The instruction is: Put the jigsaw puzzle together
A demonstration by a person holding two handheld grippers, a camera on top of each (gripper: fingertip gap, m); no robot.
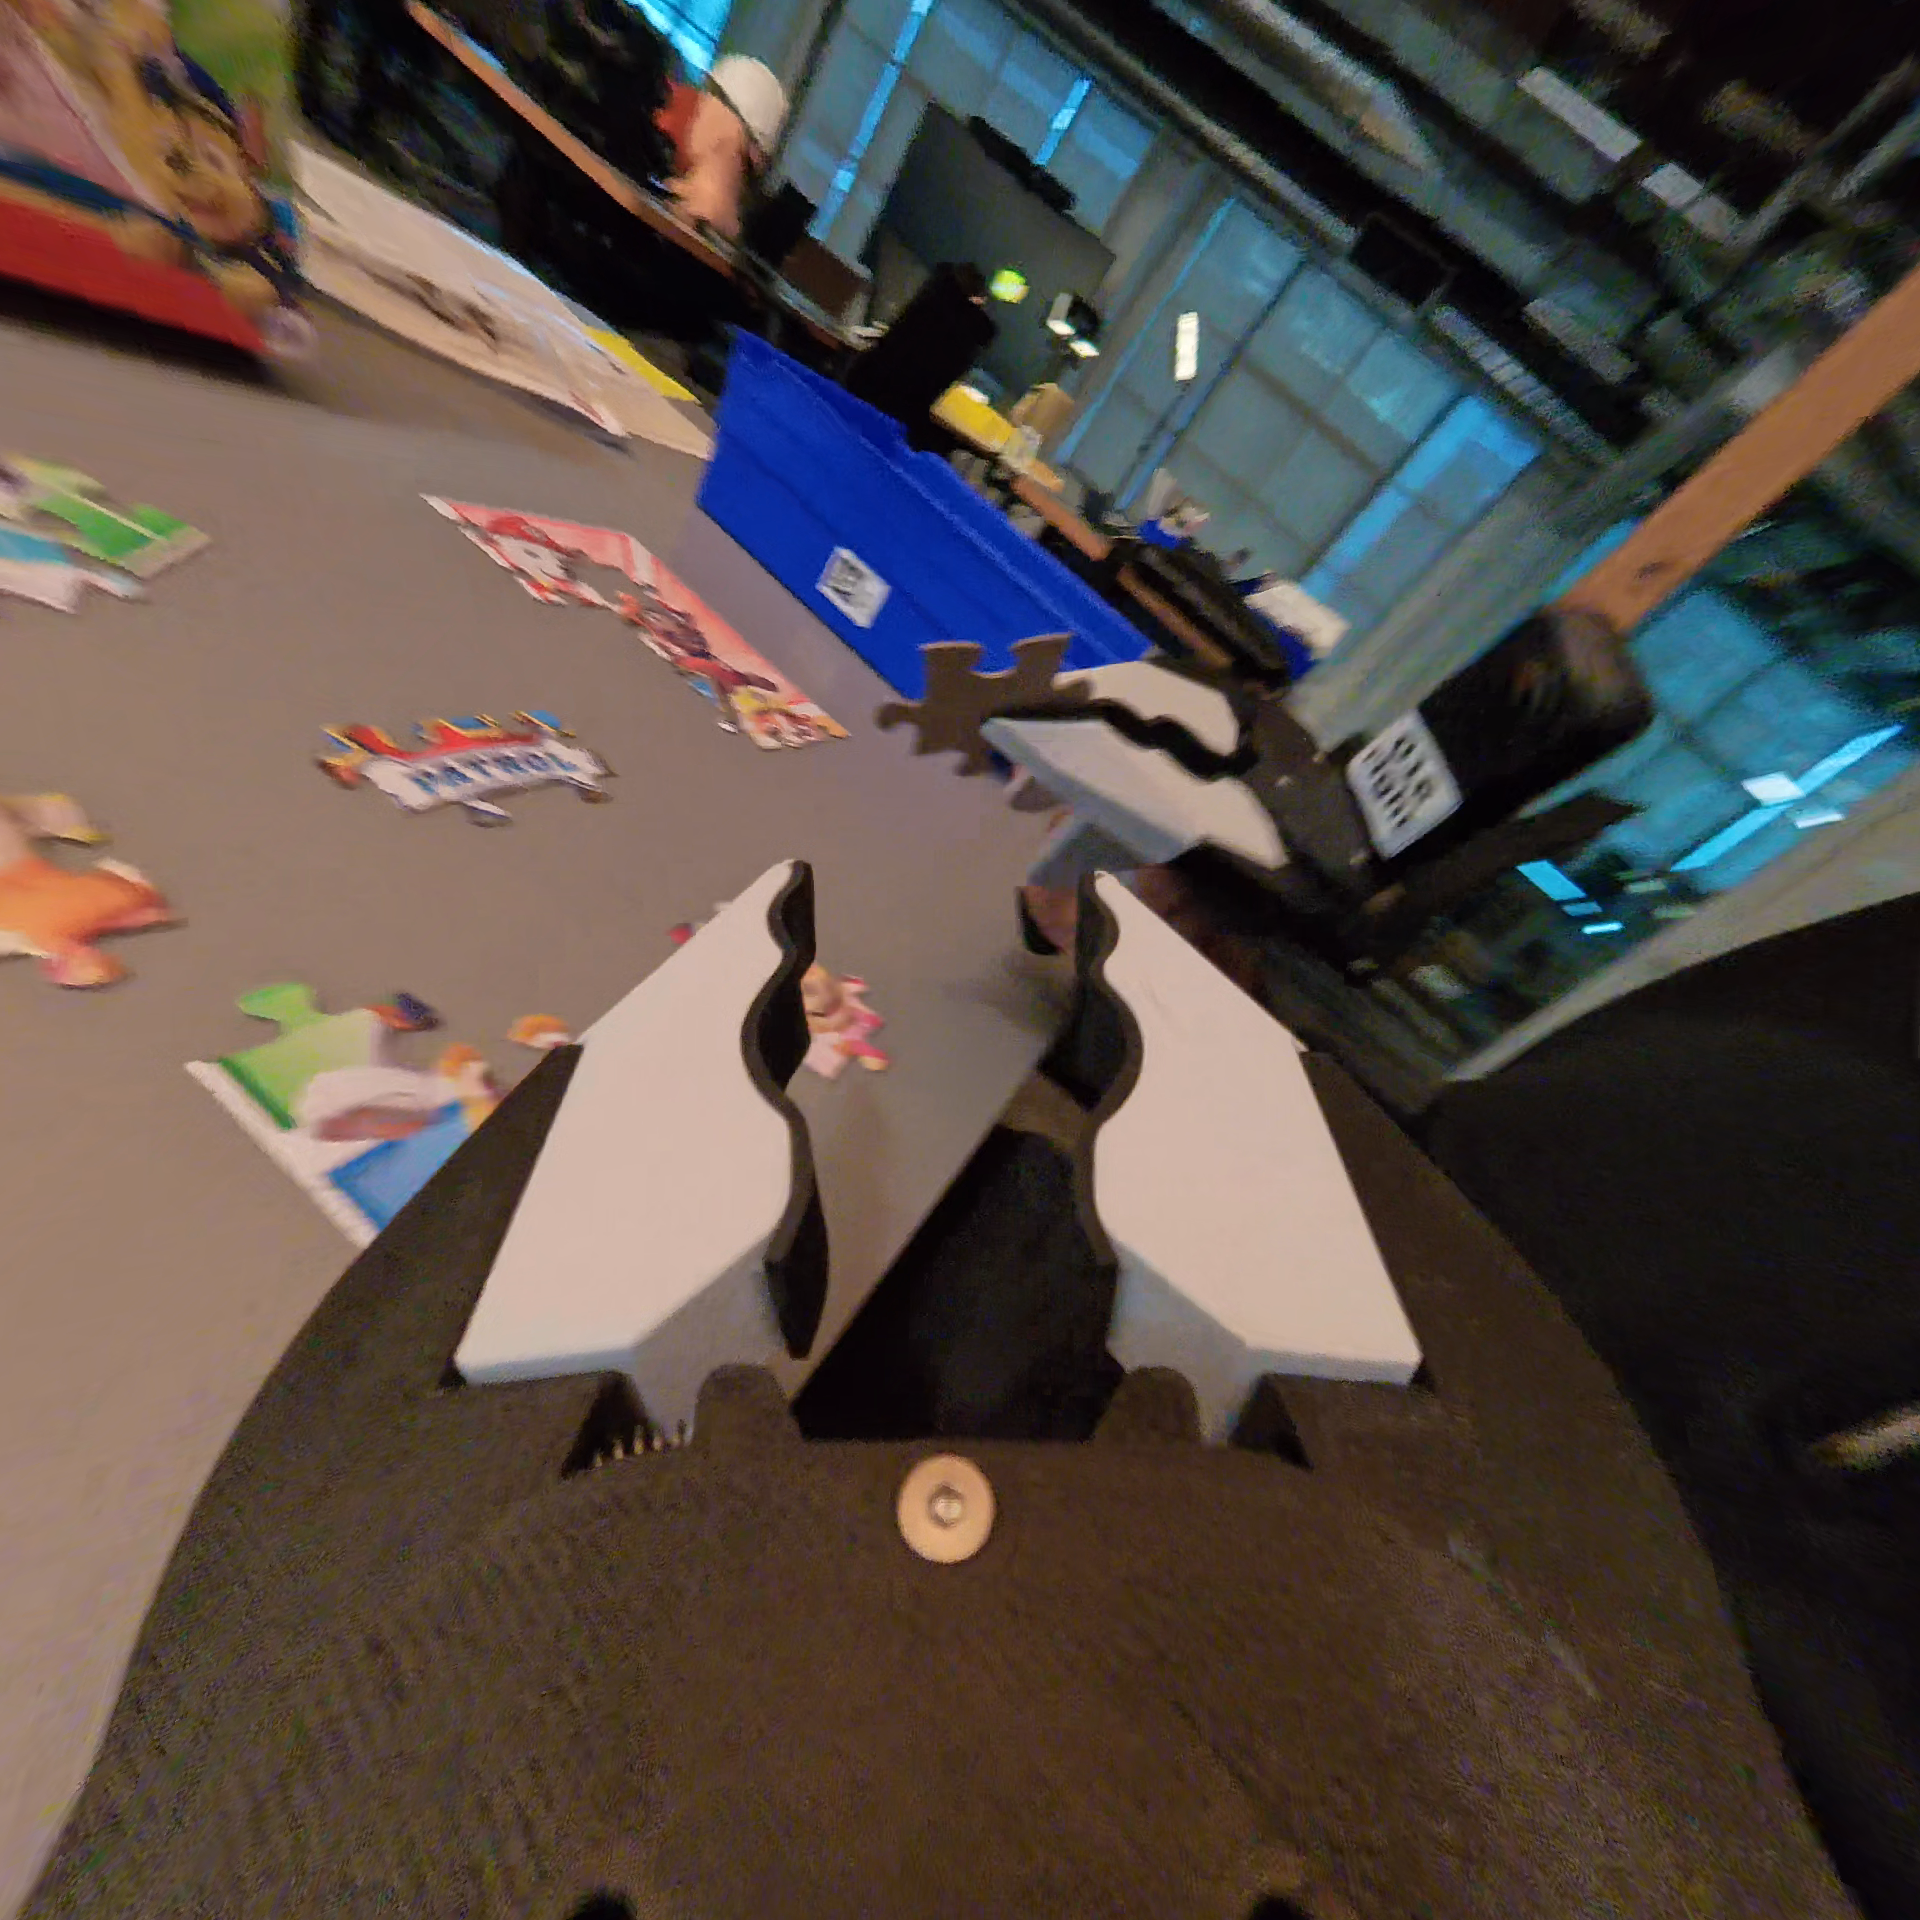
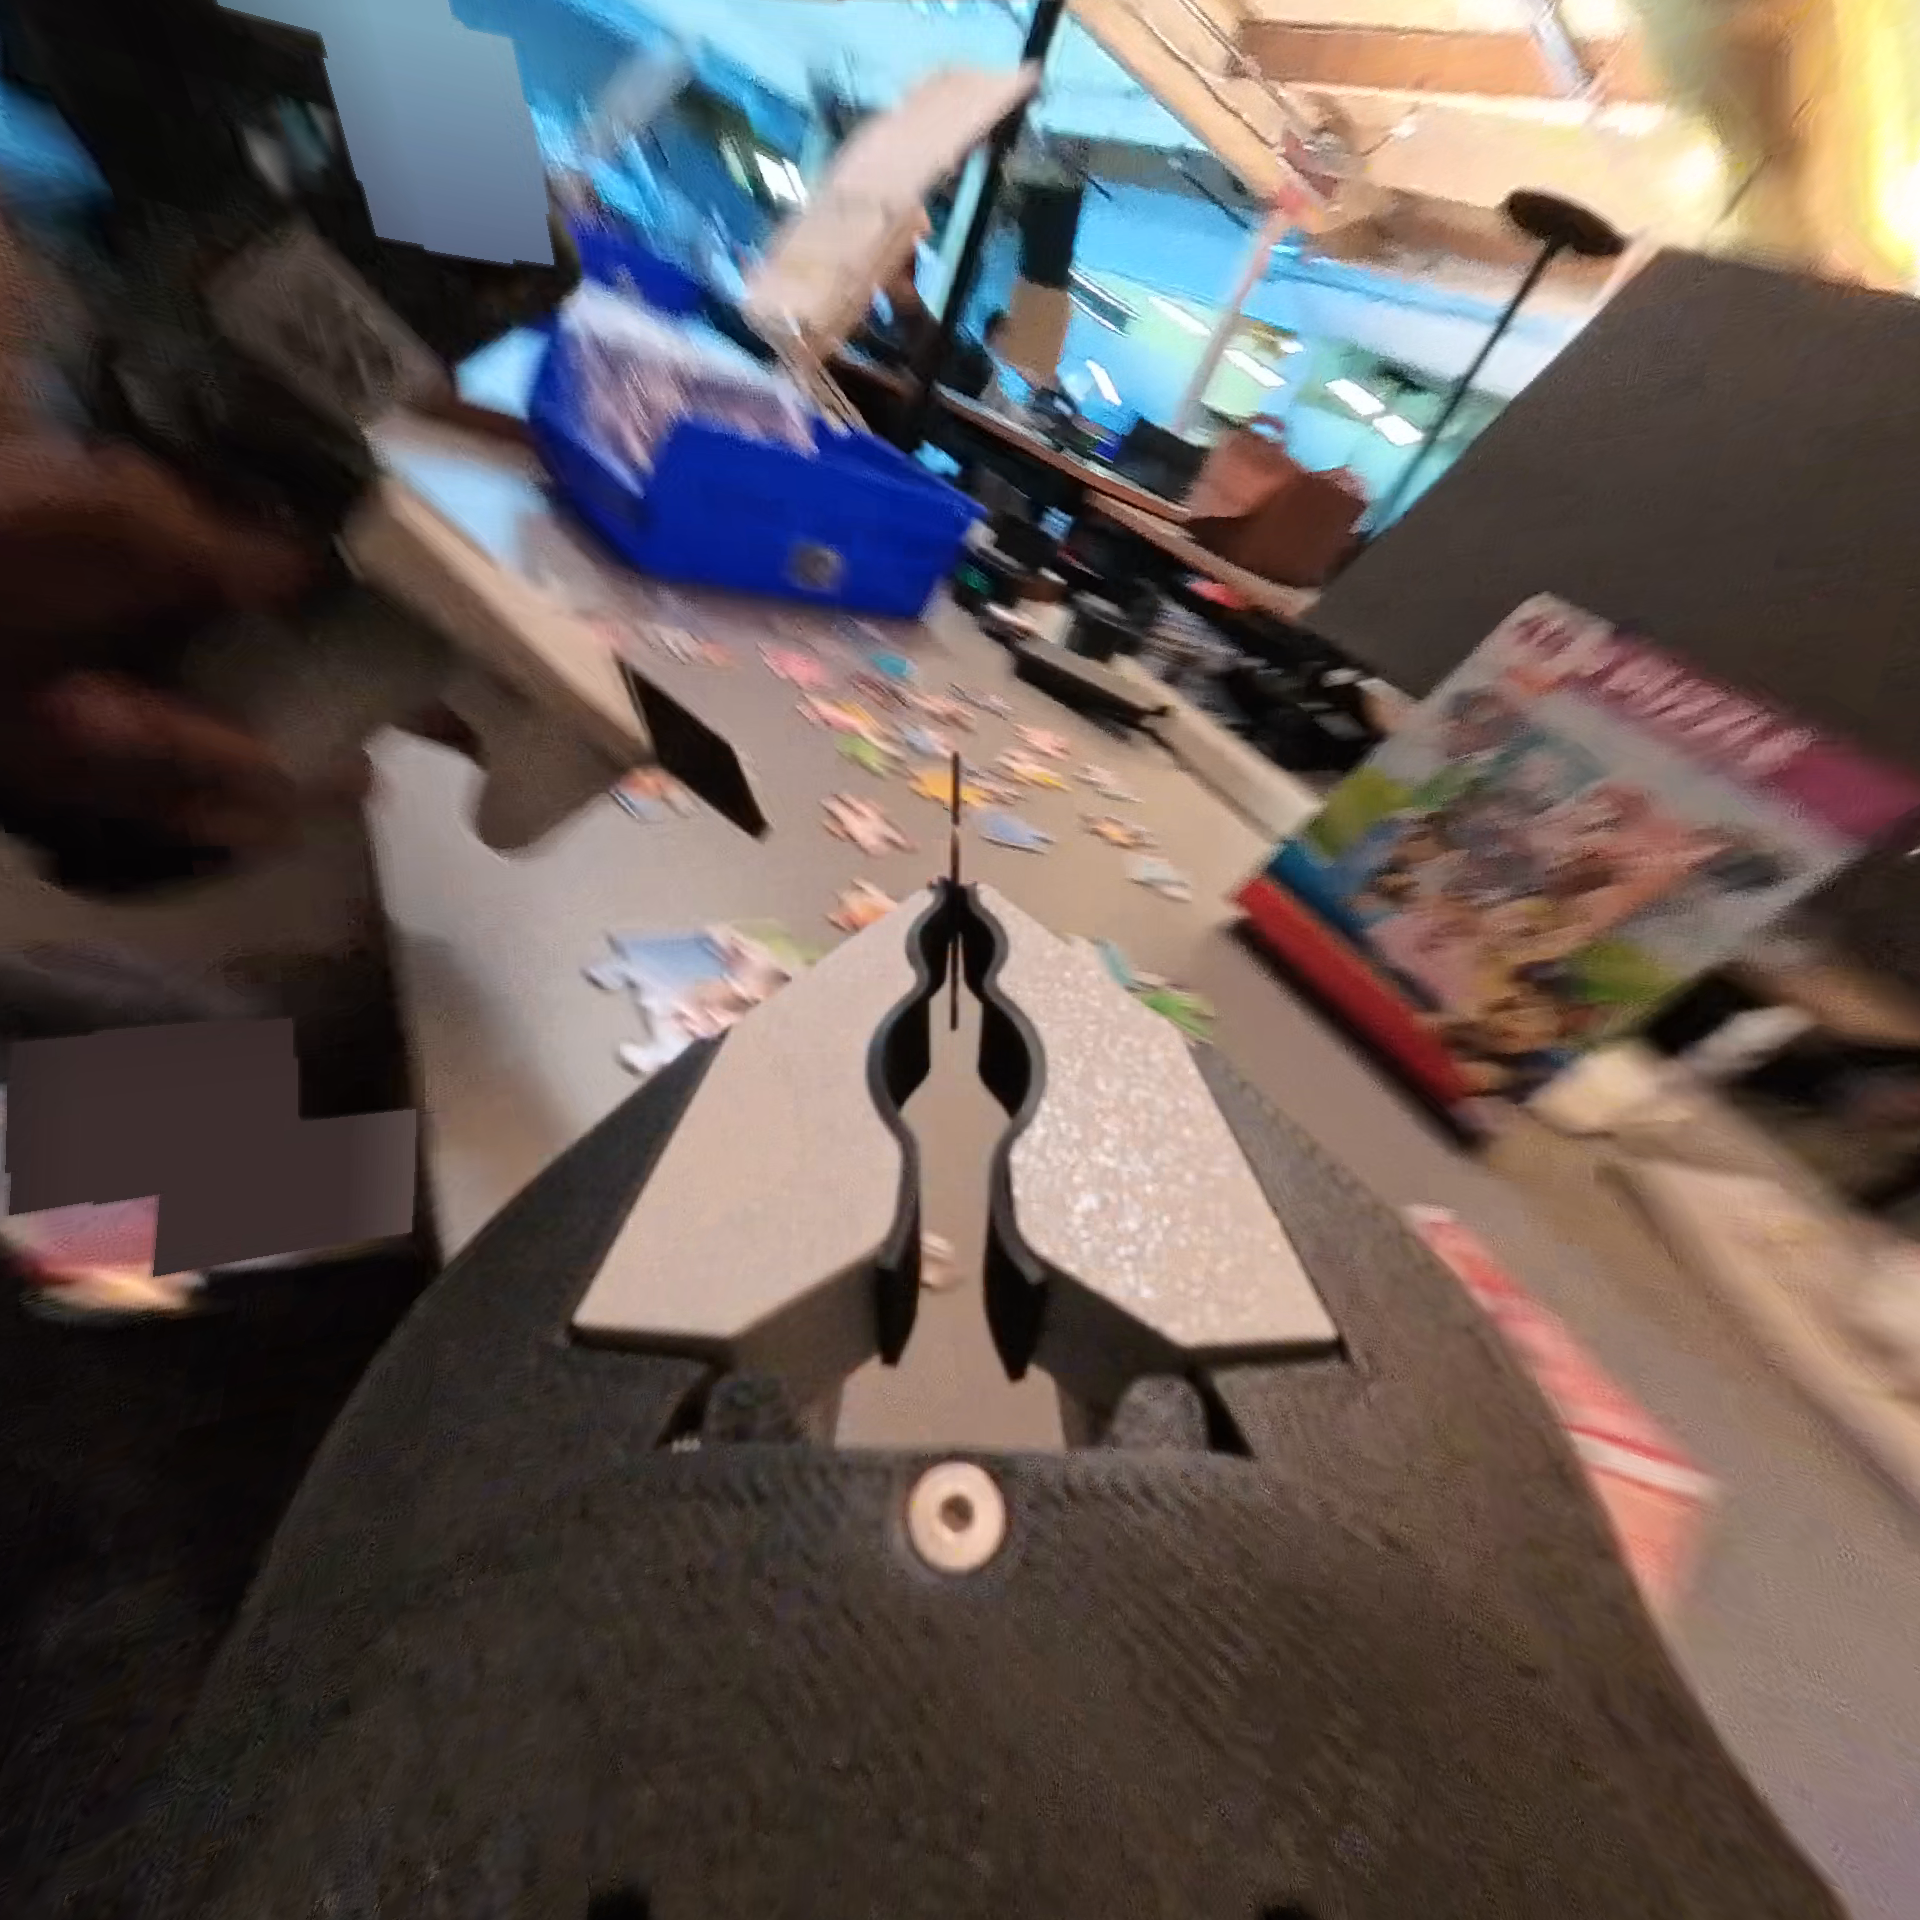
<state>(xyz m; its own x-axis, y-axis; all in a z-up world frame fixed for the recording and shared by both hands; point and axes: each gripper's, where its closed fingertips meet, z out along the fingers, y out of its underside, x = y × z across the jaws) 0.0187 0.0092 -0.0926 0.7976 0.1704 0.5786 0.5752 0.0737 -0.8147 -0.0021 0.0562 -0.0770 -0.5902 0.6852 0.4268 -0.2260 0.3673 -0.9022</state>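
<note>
My left gripper (image 1: 940, 894) is open and empty above the grey table (image 1: 260, 665); a small pink puzzle piece (image 1: 844, 1023) lies on the table below its gap. My right gripper (image 2: 951, 906) is shut on a thin puzzle piece (image 2: 954, 831) seen edge-on. In the left wrist view this right gripper (image 1: 1023, 727) shows just ahead and to the right, holding the piece (image 1: 971, 698) with its brown back up. Loose pieces lie on the table: a logo piece (image 1: 462, 764), a joined pink section (image 1: 644, 613), a green one (image 1: 332, 1070). The left gripper (image 2: 540, 675) shows blurred in the right wrist view.
A blue bin (image 1: 883, 520) stands at the table's far edge; it also shows in the right wrist view (image 2: 769, 499). The puzzle box (image 2: 1558, 852) stands at the right, and also shows in the left wrist view (image 1: 125, 187). Several loose pieces (image 2: 935, 748) are scattered ahead. My hands' fingertips stand some 6 cm from each other.
</note>
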